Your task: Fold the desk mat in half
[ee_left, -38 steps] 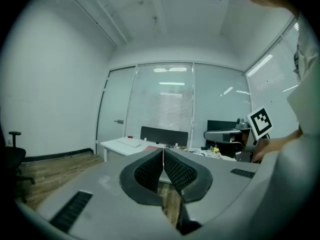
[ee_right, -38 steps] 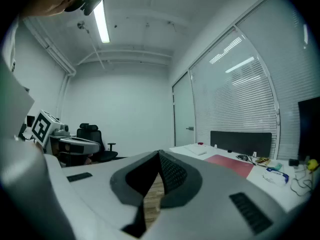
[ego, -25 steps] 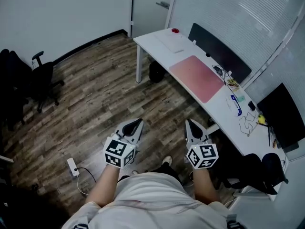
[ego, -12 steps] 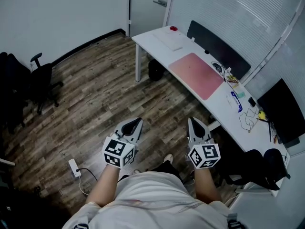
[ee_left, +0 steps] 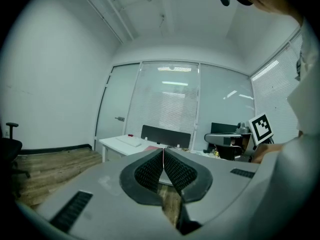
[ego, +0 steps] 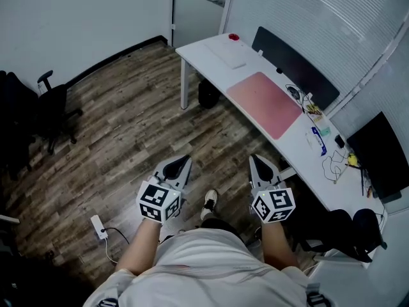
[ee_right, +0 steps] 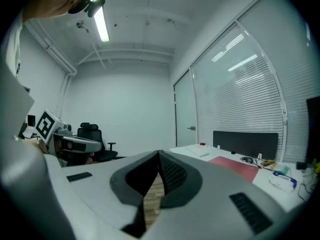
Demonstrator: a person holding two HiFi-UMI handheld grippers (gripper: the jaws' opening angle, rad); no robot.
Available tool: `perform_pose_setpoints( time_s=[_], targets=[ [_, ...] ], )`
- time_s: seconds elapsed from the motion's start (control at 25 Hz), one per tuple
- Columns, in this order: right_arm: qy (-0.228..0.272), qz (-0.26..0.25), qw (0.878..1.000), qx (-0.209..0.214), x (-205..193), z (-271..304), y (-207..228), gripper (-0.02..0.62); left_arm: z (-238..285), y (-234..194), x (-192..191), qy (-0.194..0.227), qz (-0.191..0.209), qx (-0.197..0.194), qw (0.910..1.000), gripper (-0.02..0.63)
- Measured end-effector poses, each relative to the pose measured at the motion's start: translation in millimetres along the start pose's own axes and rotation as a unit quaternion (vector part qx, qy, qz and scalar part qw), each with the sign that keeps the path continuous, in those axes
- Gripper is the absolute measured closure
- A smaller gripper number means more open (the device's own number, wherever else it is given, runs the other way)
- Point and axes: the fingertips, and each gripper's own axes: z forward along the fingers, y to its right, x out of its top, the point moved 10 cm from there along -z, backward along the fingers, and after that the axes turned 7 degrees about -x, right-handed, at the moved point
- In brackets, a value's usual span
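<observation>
- A black office chair (ego: pixel 52 105) stood at the far left, close to the wall, with dark shapes beside it that I could not identify.
- The wood floor (ego: pixel 128 130) lay open from the chair across to the desk, so there was wide room on that side.
- A white power strip (ego: pixel 97 224) with its cable lay on the floor, near the person's left side.
- The left gripper (ego: pixel 185 162) hung over the floor. Its jaws were pressed together with nothing between them, and its own view showed the ribbed pads (ee_left: pixel 150 170) meeting.
- The person's shoe (ego: pixel 209 201) was on the floor between the two grippers.
- The right gripper (ego: pixel 254 160) was level with the left one, its jaws likewise closed and empty.
- The white desk (ego: pixel 204 59) ran diagonally from near the door (ego: pixel 195 5) down to the right, with its long near edge facing the open floor.
- A black bag (ego: pixel 209 94) sat under the desk by the corner leg.
- A white keyboard (ego: pixel 227 55) lay at the desk's left end, and a dark panel (ego: pixel 294 69) stood along the far edge.
- Cables (ego: pixel 330 166) and small clutter lay further right, beside a dark monitor (ego: pixel 378 155).
- The pink desk mat (ego: pixel 264 104) lay flat and unfolded on the desk between the keyboard and the clutter. It was ahead of both grippers and well apart from them, nearer the right one.
</observation>
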Motion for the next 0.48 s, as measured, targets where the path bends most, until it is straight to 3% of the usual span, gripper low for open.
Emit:
perform_pose_setpoints(
  time_s=[0.48],
  targets=[
    [-0.001, 0.020, 1.000, 0.013, 24, 118, 89, 0.545, 122, -56, 44, -0.012, 0.021, 0.007, 0.9997, 0.591]
  ],
)
